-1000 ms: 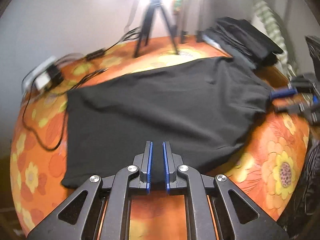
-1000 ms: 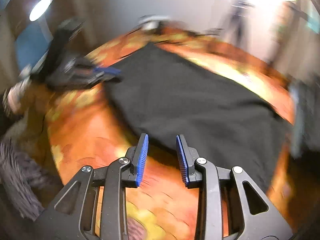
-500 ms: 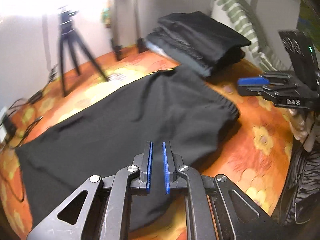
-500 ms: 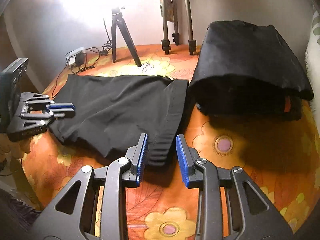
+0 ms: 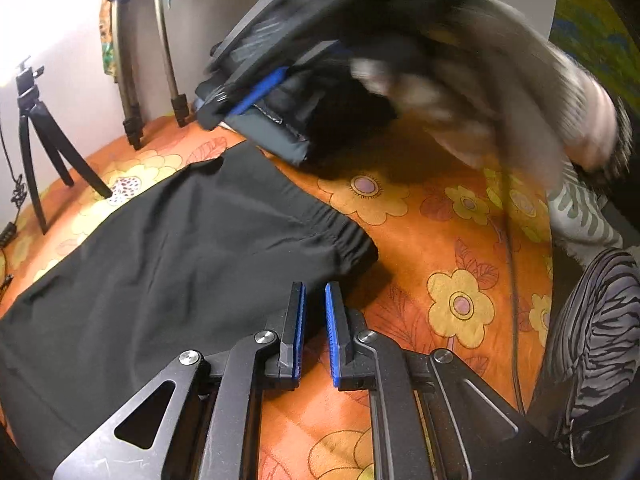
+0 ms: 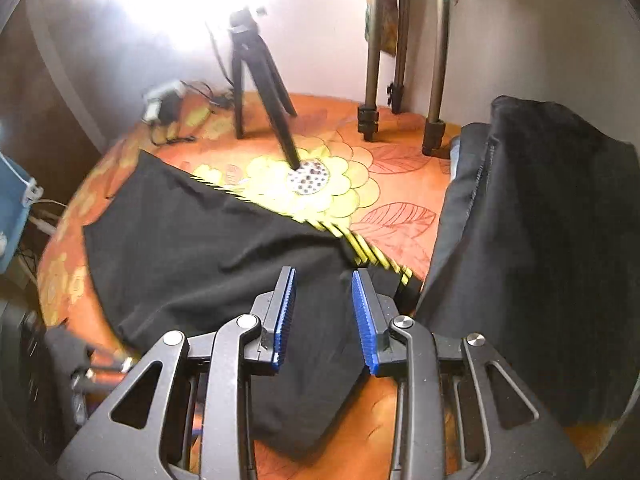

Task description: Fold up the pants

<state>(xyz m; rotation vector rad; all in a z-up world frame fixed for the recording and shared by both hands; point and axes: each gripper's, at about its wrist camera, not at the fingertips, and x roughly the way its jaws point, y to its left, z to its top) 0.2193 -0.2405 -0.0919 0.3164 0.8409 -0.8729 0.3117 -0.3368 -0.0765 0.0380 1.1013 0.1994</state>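
Both grippers had closed in on the pants (image 6: 208,256) since half a second earlier. They lay flat on the orange floral cloth (image 5: 432,248), waistband end toward the stack of folded dark clothes (image 6: 552,240). Right gripper (image 6: 323,312) hovered over the waistband corner, jaws apart, nothing held. Left gripper (image 5: 315,330) sat at the near edge, jaws narrow, empty. Small tripod (image 6: 256,92) stood behind.

The left gripper (image 5: 315,330) hangs low with its blue-padded jaws nearly closed, only a narrow gap between them; the right gripper (image 6: 324,316) holds its jaws clearly parted.
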